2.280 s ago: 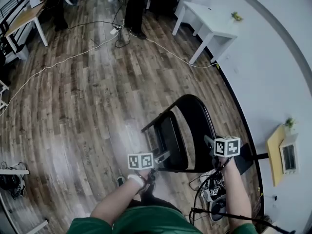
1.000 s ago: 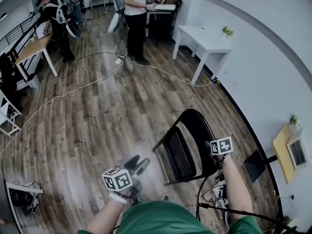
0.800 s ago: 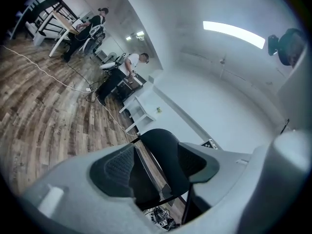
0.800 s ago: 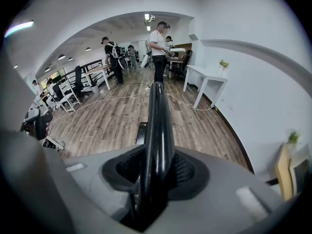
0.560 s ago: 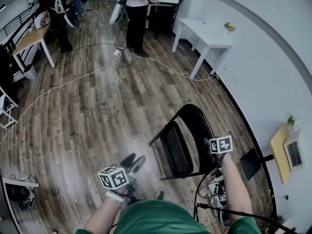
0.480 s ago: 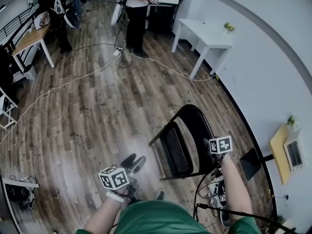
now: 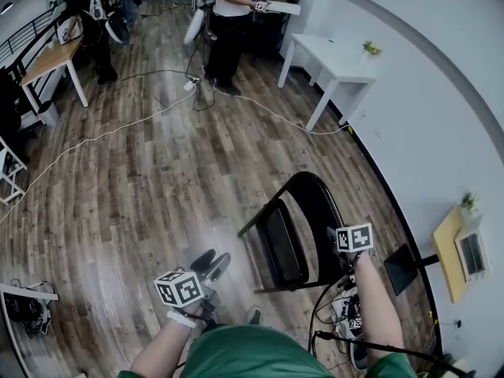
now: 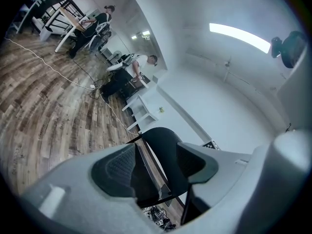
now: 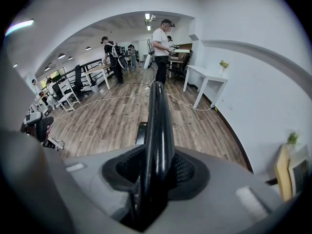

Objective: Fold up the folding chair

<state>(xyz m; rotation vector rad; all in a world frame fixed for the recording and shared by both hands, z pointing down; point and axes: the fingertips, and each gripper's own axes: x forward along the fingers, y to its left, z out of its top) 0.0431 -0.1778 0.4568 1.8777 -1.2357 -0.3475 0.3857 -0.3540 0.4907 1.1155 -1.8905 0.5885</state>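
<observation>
Grey jaws of the left gripper (image 7: 209,263) stand apart with nothing between them. The gripper is held clear of the chair, on its left side, probably to leave it free for a push on the seat. The black folding chair (image 7: 293,228) stands on the wood floor (image 7: 142,172) near the white wall (image 7: 441,93), seat tipped up close to the backrest. The right gripper (image 9: 156,172) is clamped on the backrest's tubular frame, apparently to steady the chair. Legs and hinges are mostly hidden, so full closure cannot be confirmed.
</observation>
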